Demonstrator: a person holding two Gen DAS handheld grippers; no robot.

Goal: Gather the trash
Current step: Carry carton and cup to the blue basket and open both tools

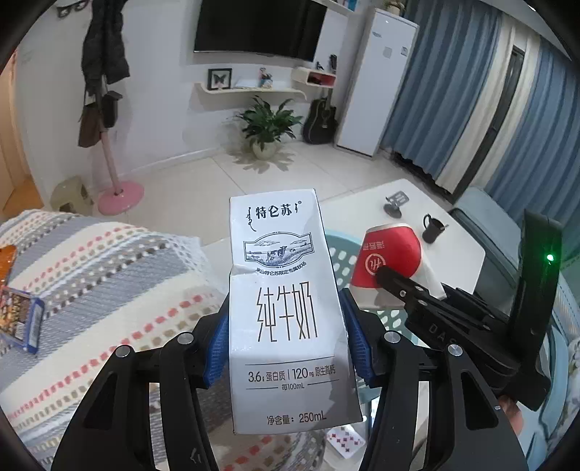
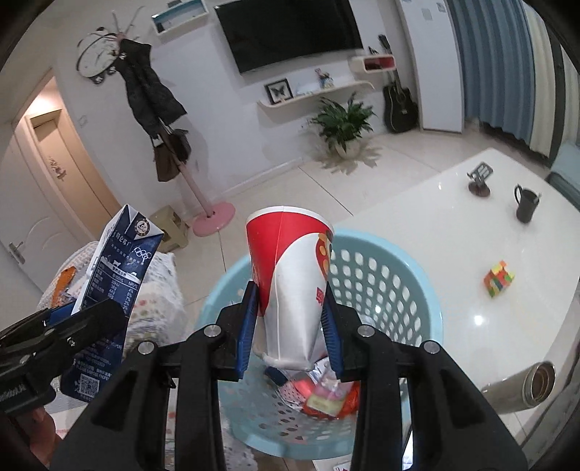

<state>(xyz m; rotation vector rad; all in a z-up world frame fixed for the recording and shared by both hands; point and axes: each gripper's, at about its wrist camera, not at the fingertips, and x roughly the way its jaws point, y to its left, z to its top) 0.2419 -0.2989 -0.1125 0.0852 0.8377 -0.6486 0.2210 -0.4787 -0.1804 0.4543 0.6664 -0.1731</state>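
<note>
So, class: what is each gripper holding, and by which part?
Left gripper: milk carton, by its lower side walls. Right gripper: squashed paper cup, near its base.

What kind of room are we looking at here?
Most likely a home living room: a wall-mounted television, a potted plant on the tiled floor, and a guitar leaning by the curtains.

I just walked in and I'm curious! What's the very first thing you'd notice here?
A white milk carton fills the middle of the left view, squeezed in the left gripper. Beside it, the right gripper pinches a crushed red-and-white paper cup above a light blue basket with wrappers already inside.
</note>
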